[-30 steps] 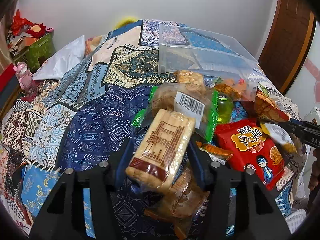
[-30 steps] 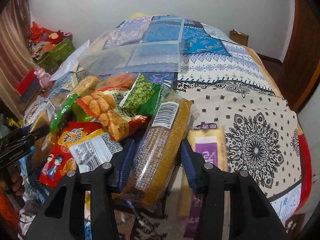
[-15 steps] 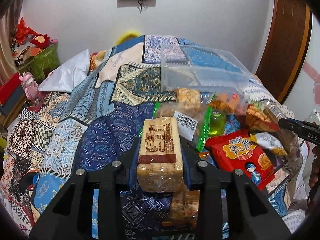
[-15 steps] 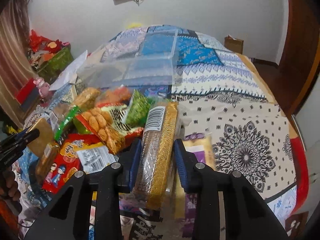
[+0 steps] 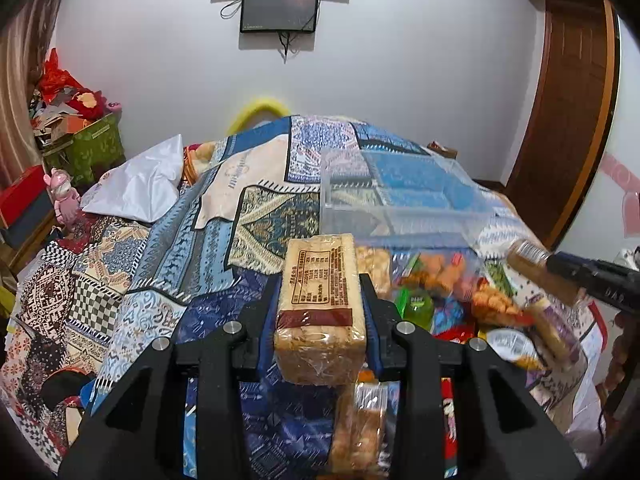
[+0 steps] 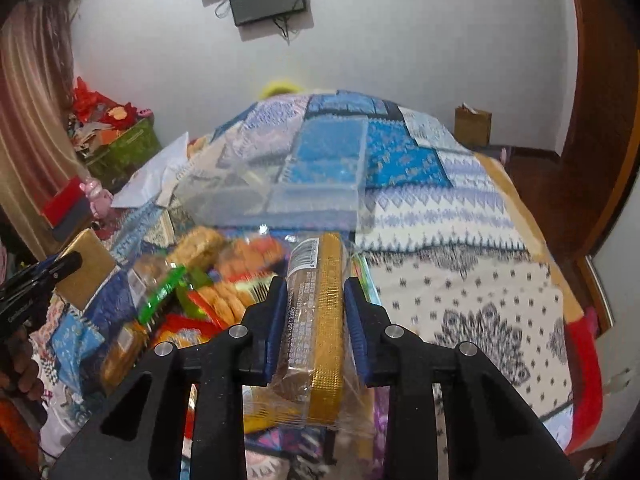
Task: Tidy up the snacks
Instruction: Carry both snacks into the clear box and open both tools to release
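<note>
- Two packets are up off the bed at once, one in each tool, above the snack pile [image 5: 460, 292] that lies on the patterned bedspread [image 5: 160, 264].
- Left gripper [image 5: 320, 308] pinches a pale biscuit packet [image 5: 318, 304] across its long sides, pads pressed flat on the film; the packet stands lengthwise between the fingers, clear of the heap.
- Right gripper [image 6: 316, 308] is clamped on a gold-edged wafer packet [image 6: 316, 312], turned on its narrow edge so the barcode side faces left.
- Handling, as I judge it: both are light, wrapped in slick clear film, with brittle contents (biscuits crack under a hard squeeze), so a firm but modest pinch at mid-length suits them.
- Loose film bunches at the wafer packet's near end; grabbing there alone would probably let the packet slip or swing.
- Clear plastic bin [image 5: 400, 200] sits further up the bed, just beyond the pile, and looks empty; it seems the likely place for the packets.
- Carrying risk, I think, is the film sliding in the pads if a packet tilts steeply.
</note>
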Demonstrator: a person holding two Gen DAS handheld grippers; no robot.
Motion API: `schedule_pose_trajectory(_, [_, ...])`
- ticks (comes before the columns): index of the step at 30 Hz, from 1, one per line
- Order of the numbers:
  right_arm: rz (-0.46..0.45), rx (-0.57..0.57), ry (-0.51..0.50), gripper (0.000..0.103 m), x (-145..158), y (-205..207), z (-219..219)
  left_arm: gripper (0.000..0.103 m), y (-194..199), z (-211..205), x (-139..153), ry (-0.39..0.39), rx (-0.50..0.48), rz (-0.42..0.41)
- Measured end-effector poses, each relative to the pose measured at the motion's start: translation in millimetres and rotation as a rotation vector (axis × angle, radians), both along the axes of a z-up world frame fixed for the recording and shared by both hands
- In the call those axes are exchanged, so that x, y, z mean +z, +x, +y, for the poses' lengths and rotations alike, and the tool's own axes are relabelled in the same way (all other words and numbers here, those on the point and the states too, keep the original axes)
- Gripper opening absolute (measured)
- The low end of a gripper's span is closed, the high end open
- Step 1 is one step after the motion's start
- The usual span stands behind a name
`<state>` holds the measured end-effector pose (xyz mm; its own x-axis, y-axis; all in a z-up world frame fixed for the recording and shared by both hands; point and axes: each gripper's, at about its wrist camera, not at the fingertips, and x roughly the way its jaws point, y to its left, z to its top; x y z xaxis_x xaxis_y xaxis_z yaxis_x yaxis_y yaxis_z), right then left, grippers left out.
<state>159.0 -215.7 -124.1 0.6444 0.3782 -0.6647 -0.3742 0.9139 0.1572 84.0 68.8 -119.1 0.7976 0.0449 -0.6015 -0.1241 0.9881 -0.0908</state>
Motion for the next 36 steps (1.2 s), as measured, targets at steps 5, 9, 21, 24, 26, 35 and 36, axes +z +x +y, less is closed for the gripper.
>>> schedule_pose_trajectory(5, [0.051,0.044,-0.057,0.017,-21.6,13.6,19.4,0.036,8.5,-3.7,-1.4,-0.020,-0.011,0.006])
schedule_pose_trajectory(9, [0.091,0.052,-0.078,0.018,-36.5,17.5,21.9,0.036,13.6,-6.9,-2.4,-0.020,-0.025,0.009])
schedule_pose_trajectory(21, [0.164,0.084,-0.075,0.038,-58.0,27.1,19.8,0.036,37.4,-12.2,2.1,-0.033,-0.041,0.017])
schedule_pose_trajectory(24, [0.158,0.078,-0.069,0.036,-55.1,25.6,18.8,0.036,45.9,-12.9,5.6,-0.039,-0.047,0.012])
schedule_pose_trajectory(26, [0.145,0.080,-0.066,0.035,-49.1,25.3,17.6,0.036,52.3,-12.9,8.6,-0.039,-0.048,0.007])
schedule_pose_trajectory(35, [0.007,0.062,0.005,0.035,14.1,44.9,10.0,0.036,88.5,-14.0,31.4,-0.034,-0.050,-0.039])
schedule_pose_trajectory(36, [-0.006,0.058,0.014,0.035,20.2,49.4,9.8,0.036,94.1,-13.2,34.4,-0.038,-0.051,-0.046])
